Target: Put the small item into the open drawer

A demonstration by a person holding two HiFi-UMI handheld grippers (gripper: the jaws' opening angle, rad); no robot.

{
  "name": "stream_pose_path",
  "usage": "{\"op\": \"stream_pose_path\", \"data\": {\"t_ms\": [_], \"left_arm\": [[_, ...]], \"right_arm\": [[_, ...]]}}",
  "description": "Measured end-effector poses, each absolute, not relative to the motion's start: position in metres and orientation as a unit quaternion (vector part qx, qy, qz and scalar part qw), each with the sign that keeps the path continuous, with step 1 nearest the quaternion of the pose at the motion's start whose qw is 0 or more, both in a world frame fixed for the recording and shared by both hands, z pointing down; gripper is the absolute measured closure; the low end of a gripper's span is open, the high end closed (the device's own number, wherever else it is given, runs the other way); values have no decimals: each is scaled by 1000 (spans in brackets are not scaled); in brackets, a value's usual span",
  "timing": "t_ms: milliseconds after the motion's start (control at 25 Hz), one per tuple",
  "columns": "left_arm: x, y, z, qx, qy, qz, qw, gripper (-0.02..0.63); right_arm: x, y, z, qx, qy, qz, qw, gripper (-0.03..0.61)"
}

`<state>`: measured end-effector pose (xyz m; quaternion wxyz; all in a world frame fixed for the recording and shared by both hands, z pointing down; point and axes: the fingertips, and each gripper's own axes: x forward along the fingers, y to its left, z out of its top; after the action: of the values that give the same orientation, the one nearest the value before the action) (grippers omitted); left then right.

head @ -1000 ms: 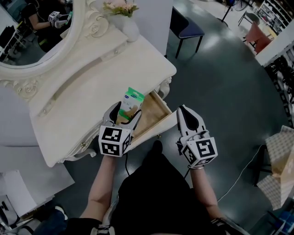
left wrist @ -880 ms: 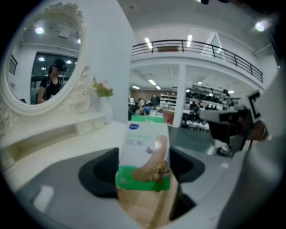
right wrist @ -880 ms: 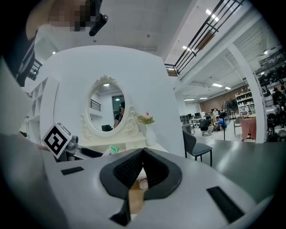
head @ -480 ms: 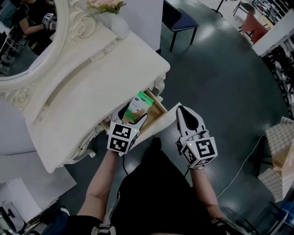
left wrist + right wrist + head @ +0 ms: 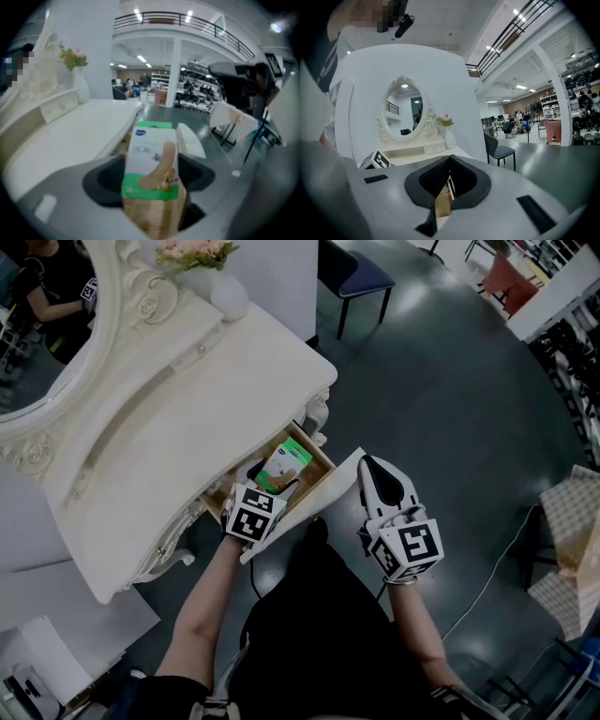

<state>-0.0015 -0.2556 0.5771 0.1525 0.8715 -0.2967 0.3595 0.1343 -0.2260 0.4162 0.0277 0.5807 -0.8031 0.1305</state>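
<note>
Your left gripper (image 5: 269, 476) has sunk toward 1 o'clock since the earlier frames. The box of plasters (image 5: 284, 463), which rode above the drawer front a second ago, now hangs over the open drawer (image 5: 323, 457) itself. The drawer juts from the counter (image 5: 187, 418) toward 5 o'clock.

Its fingers (image 5: 246, 471) are spread to the box's width and clamped on its lower half, with the green-and-white end sticking out ahead. From the head view you cannot tell whether the box already touches the drawer floor. It looks tilted, nose toward the back.

Your right gripper (image 5: 367, 467) sits at 3 o'clock from the left one. Its fingers are closed tip to tip on nothing, at the right end of the white drawer front (image 5: 309, 507). Whether it touches the panel is unclear.

By my reading you are in the placing step, nearly done. Next, ease the box down until it rests on the wooden bottom, keeping it off the side walls. Then spread the fingers just enough to let go, and draw the left gripper back toward 7 o'clock without dragging the box. Hold the right gripper steady so the drawer does not slide.
</note>
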Motion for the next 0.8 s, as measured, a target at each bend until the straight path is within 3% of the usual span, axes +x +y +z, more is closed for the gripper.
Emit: {"op": "stream_pose_path", "data": {"t_ms": [800], "left_arm": [[2,-268,677,824,-238,485,172,259]], "right_arm": [[149,-213,427,600,-786,144,38,581]]}}
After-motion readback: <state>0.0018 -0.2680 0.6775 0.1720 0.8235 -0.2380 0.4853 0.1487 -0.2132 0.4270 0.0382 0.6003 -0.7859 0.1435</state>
